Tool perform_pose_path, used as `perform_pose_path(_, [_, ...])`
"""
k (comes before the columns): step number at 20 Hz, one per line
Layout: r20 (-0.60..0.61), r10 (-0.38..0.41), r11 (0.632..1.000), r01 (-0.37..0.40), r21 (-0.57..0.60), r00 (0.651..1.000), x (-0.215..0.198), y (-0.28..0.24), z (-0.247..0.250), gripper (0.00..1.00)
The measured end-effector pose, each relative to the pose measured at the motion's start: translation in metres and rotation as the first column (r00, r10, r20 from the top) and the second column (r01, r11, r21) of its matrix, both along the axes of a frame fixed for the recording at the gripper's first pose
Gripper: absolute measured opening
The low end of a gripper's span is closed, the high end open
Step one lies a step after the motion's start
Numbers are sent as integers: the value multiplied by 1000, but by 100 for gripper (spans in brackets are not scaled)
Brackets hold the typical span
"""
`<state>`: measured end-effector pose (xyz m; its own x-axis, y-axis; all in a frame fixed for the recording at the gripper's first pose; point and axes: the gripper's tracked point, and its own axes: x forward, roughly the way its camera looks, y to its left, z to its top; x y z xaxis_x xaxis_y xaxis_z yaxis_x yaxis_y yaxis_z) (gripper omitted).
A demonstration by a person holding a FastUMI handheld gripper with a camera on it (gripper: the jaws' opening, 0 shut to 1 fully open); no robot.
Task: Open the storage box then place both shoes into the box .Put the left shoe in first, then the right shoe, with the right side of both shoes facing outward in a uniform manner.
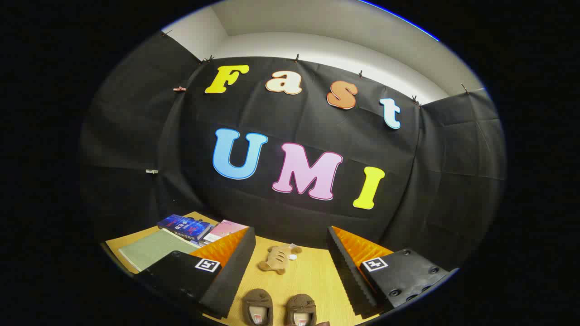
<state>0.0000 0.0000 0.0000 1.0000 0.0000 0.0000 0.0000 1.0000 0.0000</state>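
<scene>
Gripper view is looking across a light wooden table (312, 271) toward the black cloth wall (294, 213) of the booth. The gripper (290, 258) is hovering above the table with its two fingers standing wide apart and gripping nothing; the left finger (231, 267) and the right finger (349, 271) are leaving a broad lane of bare tabletop between them.

Two brown shoes (278, 310) are sitting side by side on the table in that lane, close to the near table edge, with their openings facing up. The left-hand shoe (257, 308) and the right-hand shoe (301, 310) are lying just beside each other, not touching either finger. Both are appearing soft and rounded, with a pale insole showing inside each opening.

A small tan plush toy (277, 259) is lying beyond the shoes, between the fingers, well short of the cloth wall. Open tabletop is separating it from the shoes.

Past the left finger, a green pad (152, 249) is lying flat near the table's left edge. A blue book (186, 226) and a pink book (224, 230) are resting just beyond it, near the wall. The far table edge is meeting the cloth wall directly.
</scene>
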Motion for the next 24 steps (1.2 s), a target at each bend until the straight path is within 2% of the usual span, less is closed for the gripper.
perform_pose_path(24, [-35, -59, 998, 59, -7, 998, 6, -17, -6, 97])
